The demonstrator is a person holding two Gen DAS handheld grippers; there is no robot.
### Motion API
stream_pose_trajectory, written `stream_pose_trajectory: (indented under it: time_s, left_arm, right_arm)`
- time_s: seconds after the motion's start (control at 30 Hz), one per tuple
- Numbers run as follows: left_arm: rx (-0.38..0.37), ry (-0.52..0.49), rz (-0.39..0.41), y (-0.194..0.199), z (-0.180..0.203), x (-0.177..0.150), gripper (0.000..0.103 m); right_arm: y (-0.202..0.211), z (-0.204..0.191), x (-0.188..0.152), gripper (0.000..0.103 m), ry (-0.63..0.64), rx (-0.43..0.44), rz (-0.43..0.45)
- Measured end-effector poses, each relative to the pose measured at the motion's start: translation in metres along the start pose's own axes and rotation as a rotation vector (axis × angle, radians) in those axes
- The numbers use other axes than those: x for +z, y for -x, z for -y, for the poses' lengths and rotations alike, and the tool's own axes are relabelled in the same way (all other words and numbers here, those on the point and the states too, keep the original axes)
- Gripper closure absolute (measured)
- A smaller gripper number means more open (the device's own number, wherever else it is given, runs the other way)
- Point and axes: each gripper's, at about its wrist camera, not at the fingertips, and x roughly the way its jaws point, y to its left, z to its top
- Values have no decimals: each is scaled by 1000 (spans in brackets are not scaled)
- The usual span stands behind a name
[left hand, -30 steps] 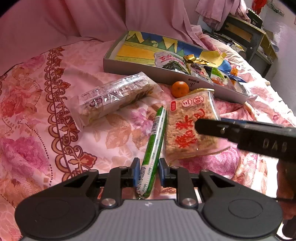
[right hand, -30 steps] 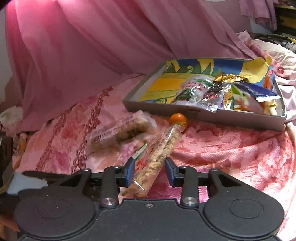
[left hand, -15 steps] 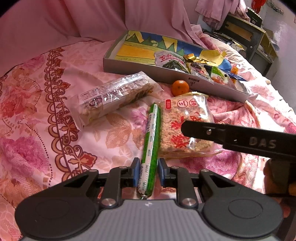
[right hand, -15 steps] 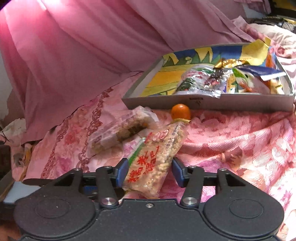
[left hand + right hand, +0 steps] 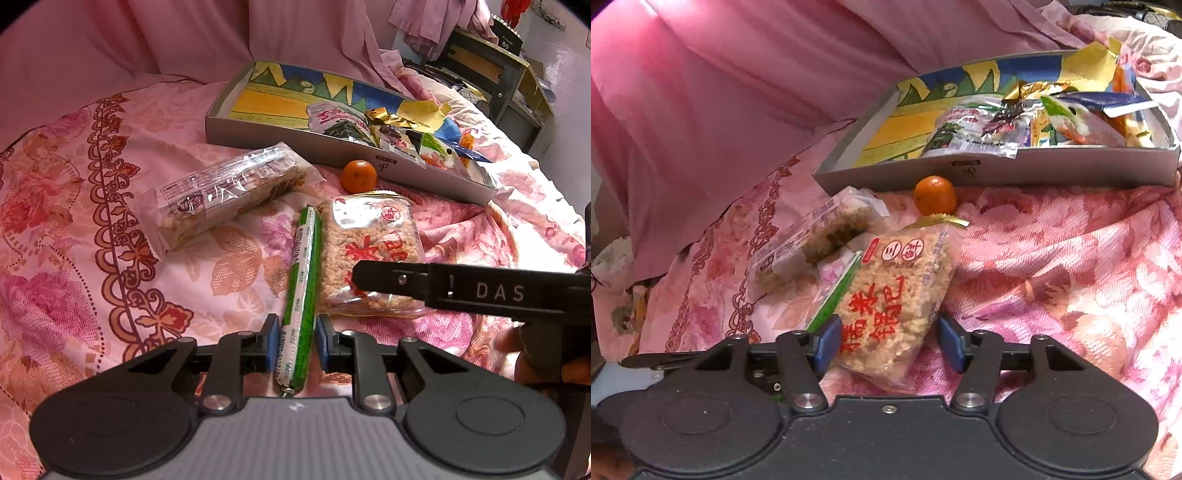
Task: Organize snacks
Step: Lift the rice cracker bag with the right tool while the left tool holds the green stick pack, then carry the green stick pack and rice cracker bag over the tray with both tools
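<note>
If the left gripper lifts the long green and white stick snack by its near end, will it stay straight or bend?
The green and white stick snack looks firm and lies straight, so it probably sags little. Its glossy round wrapper may slip or roll between the left gripper's pads.

The bed is covered by a pink floral bedspread (image 5: 74, 229). Lying directly on it: a grey tray (image 5: 258, 138) at the far side; an orange (image 5: 358, 175) just in front of the tray wall; a clear-wrapped snack bar (image 5: 225, 194) at left; a green stick pack (image 5: 301, 291); and a rice-snack bag (image 5: 371, 240) beside it on the right.
</note>
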Motion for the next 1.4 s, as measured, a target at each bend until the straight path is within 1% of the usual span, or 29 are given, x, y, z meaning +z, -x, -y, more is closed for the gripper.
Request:
stream_pose_trajectory:
  time_s: [0.07,0.13,0.17,0.2,0.3,0.37,0.53,0.67,0.77,0.87,0.97,1.13,1.4]
  left_arm:
    - [1,-2,0,0,0,0,79]
    - [1,-3,0,0,0,0,79]
    - [1,-2,-1,0,0,0,79]
    - [1,-1,-1,0,0,0,79]
    - [-2,0,-2,-1,0,0,79]
    - [-2,0,-3,-1,-1,0,79]
    - [-2,4,-2,-1,-1,0,78]
    - [10,-4,16,1,1,-2,82]
    - [27,-35,27,3,6,-2,83]
    - [29,-36,32,5,7,-2,84]
    - [28,-34,41,7,8,-1,84]
    - [41,-60,71,11,13,-1,84]
    - [44,-52,79,12,14,0,84]
  right_arm:
    - [0,-4,-2,36,15,13,-4]
    - [0,-8,-3,45,32,14,-5]
    - [0,-9,-3,53,35,12,-6]
    - [1,-9,-3,58,30,12,-6]
    - [3,0,0,67,-39,38,-7]
    - [4,0,1,69,-51,47,-6]
    - [8,-9,0,72,4,25,9]
    - [12,-14,0,74,41,8,23]
    - [17,-19,0,76,80,-13,58]
    - [23,-23,1,77,104,-32,89]
    - [31,-27,2,77,137,-71,131]
    - [40,-34,3,79,201,-112,197]
    - [42,-33,3,79,205,-129,206]
